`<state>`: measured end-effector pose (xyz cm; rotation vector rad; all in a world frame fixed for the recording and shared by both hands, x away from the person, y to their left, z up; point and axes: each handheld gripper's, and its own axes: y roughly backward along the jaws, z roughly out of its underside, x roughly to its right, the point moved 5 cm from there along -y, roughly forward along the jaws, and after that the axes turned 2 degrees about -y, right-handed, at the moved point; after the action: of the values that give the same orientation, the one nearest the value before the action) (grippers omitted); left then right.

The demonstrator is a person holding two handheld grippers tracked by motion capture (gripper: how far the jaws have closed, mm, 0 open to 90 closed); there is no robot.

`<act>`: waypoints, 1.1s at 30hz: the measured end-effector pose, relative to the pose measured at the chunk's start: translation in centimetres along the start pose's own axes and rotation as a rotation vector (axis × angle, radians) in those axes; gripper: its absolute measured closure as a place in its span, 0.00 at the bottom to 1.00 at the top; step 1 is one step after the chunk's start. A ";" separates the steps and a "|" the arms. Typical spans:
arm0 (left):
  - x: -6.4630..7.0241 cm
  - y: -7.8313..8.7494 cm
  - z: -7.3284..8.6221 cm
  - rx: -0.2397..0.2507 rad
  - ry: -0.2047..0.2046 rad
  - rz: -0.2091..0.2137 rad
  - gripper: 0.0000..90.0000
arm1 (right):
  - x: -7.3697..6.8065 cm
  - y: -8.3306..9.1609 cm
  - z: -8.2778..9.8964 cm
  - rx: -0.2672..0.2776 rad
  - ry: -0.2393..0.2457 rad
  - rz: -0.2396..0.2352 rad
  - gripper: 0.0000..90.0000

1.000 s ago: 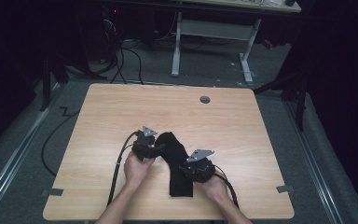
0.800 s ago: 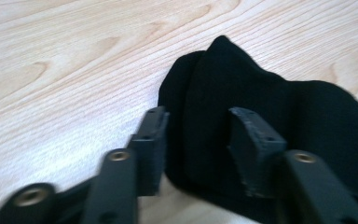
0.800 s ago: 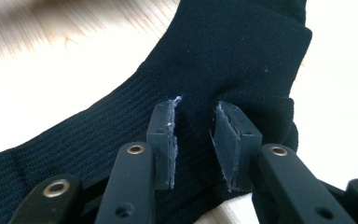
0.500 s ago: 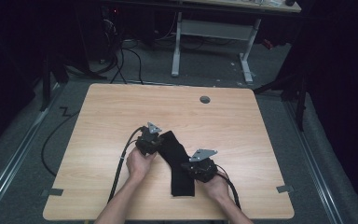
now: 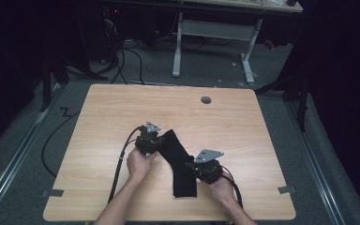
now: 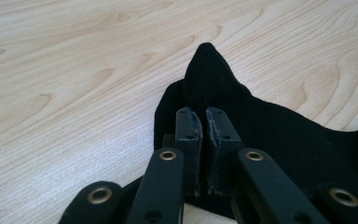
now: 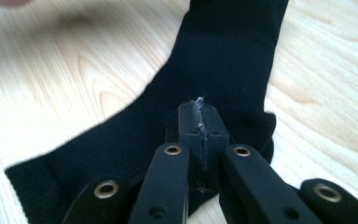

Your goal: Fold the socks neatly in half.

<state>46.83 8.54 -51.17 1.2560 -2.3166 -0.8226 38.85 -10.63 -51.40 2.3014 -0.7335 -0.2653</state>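
Observation:
A black sock point(image 5: 178, 159) lies bent on the wooden table point(image 5: 122, 108), one end up-left and the other toward the front edge. My left gripper point(image 5: 159, 143) is at the sock's upper end. In the left gripper view its jaws point(image 6: 203, 114) are shut on a fold of the sock point(image 6: 270, 135), which rises to a peak just beyond them. My right gripper point(image 5: 194, 166) sits at the sock's right edge near the bend. In the right gripper view it point(image 7: 199, 109) is pressed shut, low over the flat sock point(image 7: 214, 60), with no fabric visible between the jaws.
A round grey cable hole point(image 5: 206, 100) sits near the table's far edge. Tape marks lie at the front left point(image 5: 51, 193) and front right point(image 5: 287, 190) corners. Black cables trail from both grippers toward the person. A desk frame point(image 5: 213, 30) stands on the floor behind.
The left gripper has edged slightly away from the person with the sock's upper end, which looks narrower now. The right gripper has barely moved.

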 end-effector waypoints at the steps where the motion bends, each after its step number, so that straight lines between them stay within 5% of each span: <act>1: 0.0 0.0 0.0 -0.002 0.001 0.001 0.94 | -0.1 -0.2 0.2 -0.018 0.002 -0.001 0.92; 5: 0.2 -0.1 0.2 -0.013 -0.012 0.000 0.93 | -0.1 -1.0 1.2 -0.038 -0.031 -0.011 0.79; 9: 0.3 -0.2 0.2 -0.019 -0.018 0.003 0.93 | 0.0 -1.3 1.5 -0.035 -0.016 -0.001 0.98; 21: -0.1 -0.3 0.4 -0.041 -0.021 -0.029 0.90 | 0.6 0.8 0.3 0.042 -0.024 0.028 0.99; 26: 0.0 -0.6 0.7 -0.076 -0.032 -0.044 0.76 | 1.2 -0.5 1.3 -0.058 -0.066 0.017 0.79; 33: 1.3 0.8 0.4 -0.022 -0.050 -0.035 0.54 | 2.2 0.6 0.2 0.045 -0.095 0.083 0.81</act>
<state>45.35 7.90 -50.90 1.2838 -2.3245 -0.8984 40.34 -12.38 -51.12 2.3075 -0.8890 -0.3250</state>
